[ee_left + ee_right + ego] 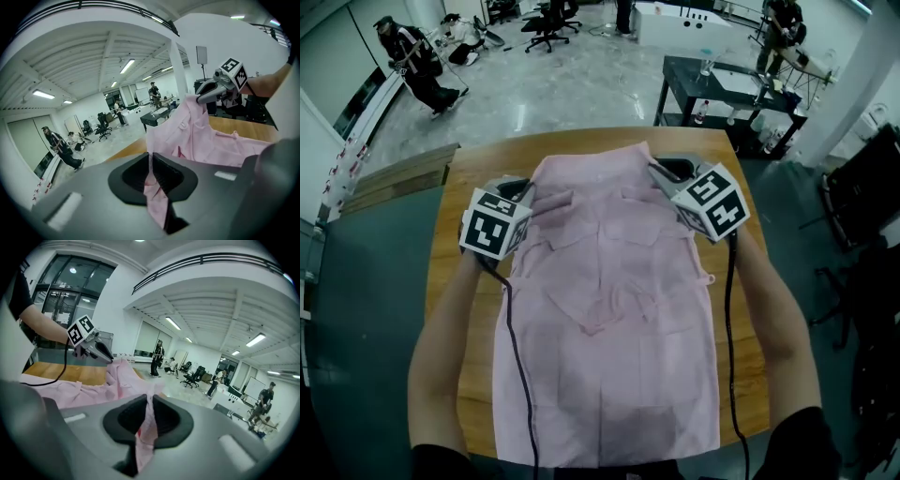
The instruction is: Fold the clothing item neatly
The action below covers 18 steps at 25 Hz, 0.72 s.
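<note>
**Operator:** Gripping the far edge of the pink shirt (pixel 609 319), my left tool (pixel 532 194) and right tool (pixel 660 170) each pinch cloth, raised above the surface (pixel 473 169); the rest lies on it.
**Partner:** Risk?
**Operator:** A thin pinch may slip, I think, dropping one corner crooked.
</note>
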### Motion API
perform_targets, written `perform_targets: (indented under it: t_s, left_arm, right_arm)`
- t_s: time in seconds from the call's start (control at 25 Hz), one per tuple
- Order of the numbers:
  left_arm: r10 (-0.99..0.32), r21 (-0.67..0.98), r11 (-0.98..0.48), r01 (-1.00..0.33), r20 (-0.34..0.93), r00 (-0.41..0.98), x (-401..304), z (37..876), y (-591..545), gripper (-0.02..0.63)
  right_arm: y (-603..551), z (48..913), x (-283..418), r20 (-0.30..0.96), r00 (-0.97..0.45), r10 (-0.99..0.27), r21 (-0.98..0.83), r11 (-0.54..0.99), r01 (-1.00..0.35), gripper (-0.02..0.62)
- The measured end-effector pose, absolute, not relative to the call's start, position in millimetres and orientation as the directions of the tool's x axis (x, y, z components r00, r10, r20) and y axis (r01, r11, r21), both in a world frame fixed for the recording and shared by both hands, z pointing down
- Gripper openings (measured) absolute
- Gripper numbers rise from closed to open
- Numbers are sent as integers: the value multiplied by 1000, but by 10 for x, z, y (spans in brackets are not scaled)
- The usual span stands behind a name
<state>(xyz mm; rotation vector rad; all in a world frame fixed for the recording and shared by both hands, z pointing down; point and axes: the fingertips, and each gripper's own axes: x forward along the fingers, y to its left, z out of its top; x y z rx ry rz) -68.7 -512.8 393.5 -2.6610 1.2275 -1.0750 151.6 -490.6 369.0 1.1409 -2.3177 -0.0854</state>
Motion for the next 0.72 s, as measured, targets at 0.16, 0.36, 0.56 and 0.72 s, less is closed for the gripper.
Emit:
perform_targets:
  t_s: [0.16,0.36,0.56,0.72]
  left_arm:
    - [-661,-283,-719,-634,561,499,-797,3839,-4484,34]
    - [-593,-281,-779,-560,619,514,-931,4300,-3671,35]
    - [-464,-194,-842,-504,738,491,-956,4836,-3096,43]
    - [-364,-176,-890,-422,831,422,-1002,5158,-2813,66]
  right_arm:
    - [-4243,3561,1368,421,-508,-752,287,641,-711,34]
    - [-3417,3974,1196,461,-490,-740,262,641,-721,34]
    - [-2866,4641,1122,553,-446,-704,208,635,-744,34]
    - [-2604,5027,1092,631,-395,-668,232,648,-726,37]
